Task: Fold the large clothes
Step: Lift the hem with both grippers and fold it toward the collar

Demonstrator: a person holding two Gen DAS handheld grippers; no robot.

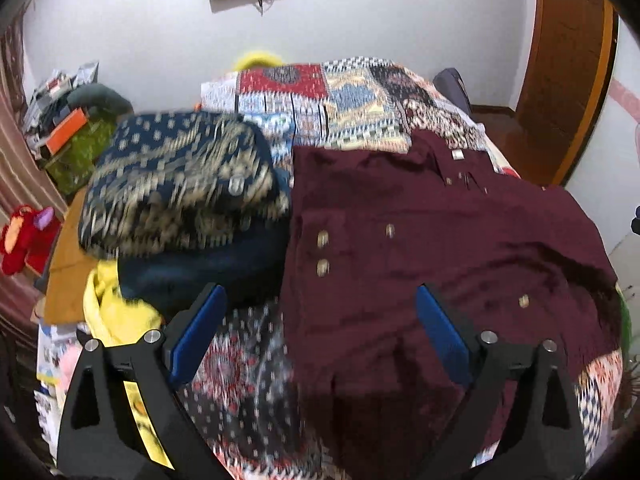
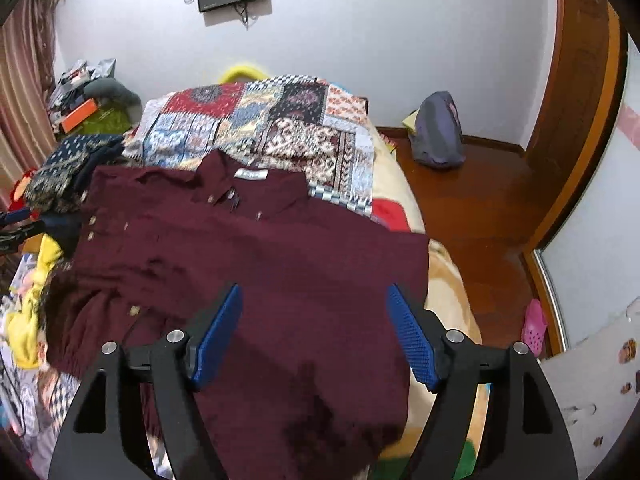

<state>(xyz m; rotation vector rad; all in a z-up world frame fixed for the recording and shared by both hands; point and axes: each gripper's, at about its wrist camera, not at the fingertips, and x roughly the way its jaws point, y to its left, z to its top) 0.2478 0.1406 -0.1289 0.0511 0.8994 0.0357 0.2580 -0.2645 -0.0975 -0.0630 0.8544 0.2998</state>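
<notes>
A large maroon button shirt [image 1: 420, 248] lies spread on the bed, collar and label at the far end; it also shows in the right wrist view [image 2: 260, 264]. My left gripper [image 1: 320, 300] is open and empty above the shirt's left edge, blue pads wide apart. My right gripper [image 2: 314, 300] is open and empty above the shirt's right half. The left gripper's tip shows at the left edge of the right wrist view [image 2: 16, 220].
A patchwork bedspread [image 2: 256, 128] covers the bed. A navy and gold patterned garment pile [image 1: 176, 184] and yellow cloth [image 1: 108, 308] lie left of the shirt. A purple bag [image 2: 436, 132] sits on the wooden floor. Clutter stands at the far left [image 1: 64, 112].
</notes>
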